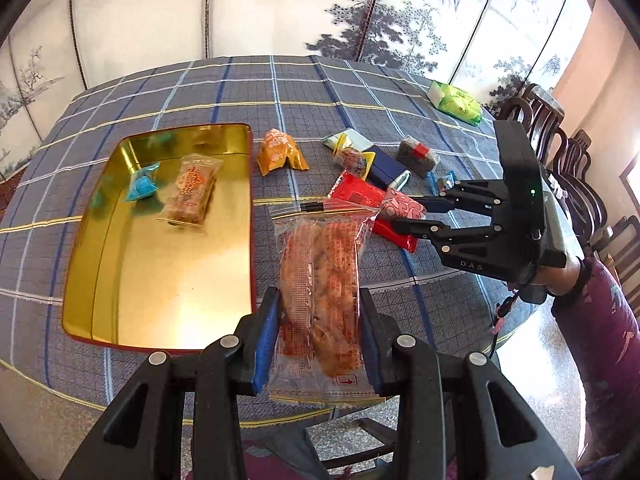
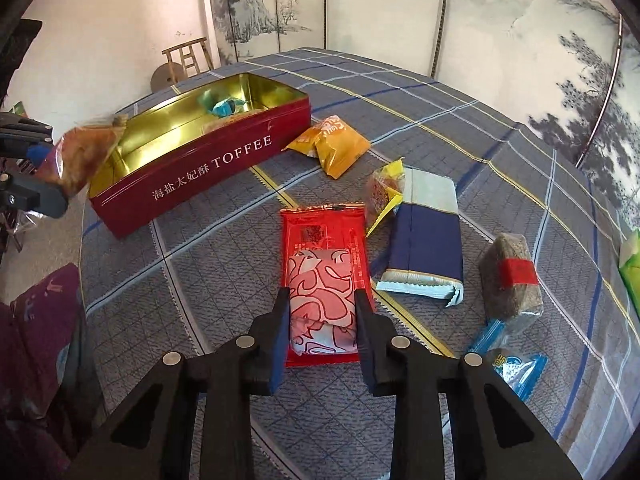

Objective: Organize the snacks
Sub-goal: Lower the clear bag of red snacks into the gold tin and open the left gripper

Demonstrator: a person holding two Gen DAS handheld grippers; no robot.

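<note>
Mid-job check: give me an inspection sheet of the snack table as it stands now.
Surface: checked tablecloth, flat.
Job's things: toffee tin open, blue candy and clear-wrapped snack inside; loose snacks beside it.
Clutter: green pack at far edge.
Grippers: left gripper shut on a red-printed snack bag; right gripper shut on a pink patterned packet.
Cables: nothing seen.
Surroundings: painted folding screen, wooden chairs.
</note>
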